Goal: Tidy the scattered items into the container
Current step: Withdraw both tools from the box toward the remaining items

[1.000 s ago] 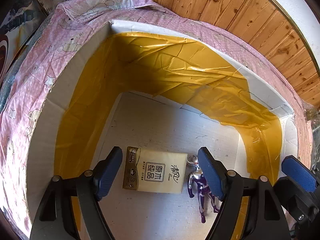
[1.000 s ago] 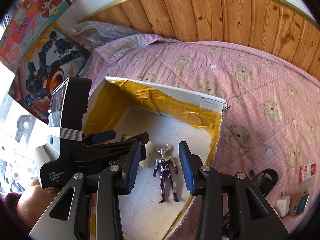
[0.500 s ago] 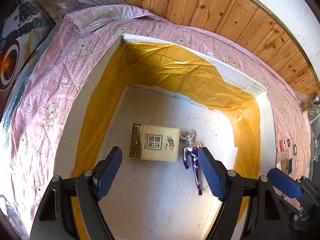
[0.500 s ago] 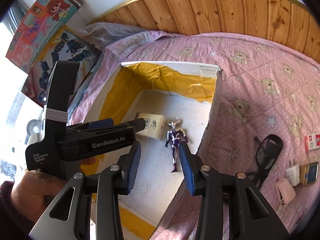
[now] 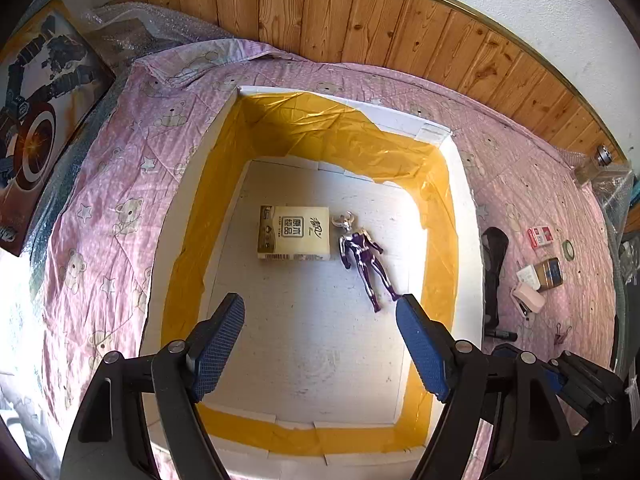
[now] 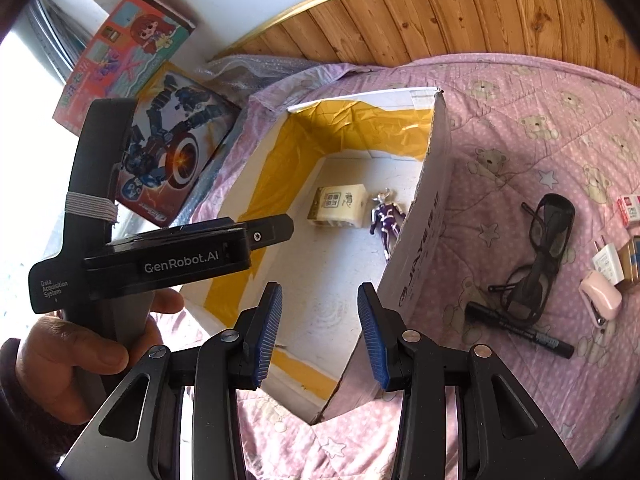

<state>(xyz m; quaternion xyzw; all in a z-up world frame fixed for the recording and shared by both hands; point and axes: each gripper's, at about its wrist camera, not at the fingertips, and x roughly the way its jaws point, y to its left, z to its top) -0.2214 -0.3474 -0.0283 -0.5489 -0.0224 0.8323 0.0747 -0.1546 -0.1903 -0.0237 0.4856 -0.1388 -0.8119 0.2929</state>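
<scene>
Left wrist view looking down into box (image 5: 466, 216), right wrist view beside it, both sharing box interior.

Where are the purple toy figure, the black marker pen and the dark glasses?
purple toy figure (image 5: 362, 254), left wrist view, on its chest
black marker pen (image 6: 520, 330), right wrist view, middle of the barrel
dark glasses (image 6: 554, 216), right wrist view, on a lens

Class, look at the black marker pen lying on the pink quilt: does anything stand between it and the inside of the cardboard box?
Yes. The white cardboard box's upright side wall stands between the black marker pen and the box floor, so the pen must be lifted over it. The black glasses also touch the pen's far end.
</scene>
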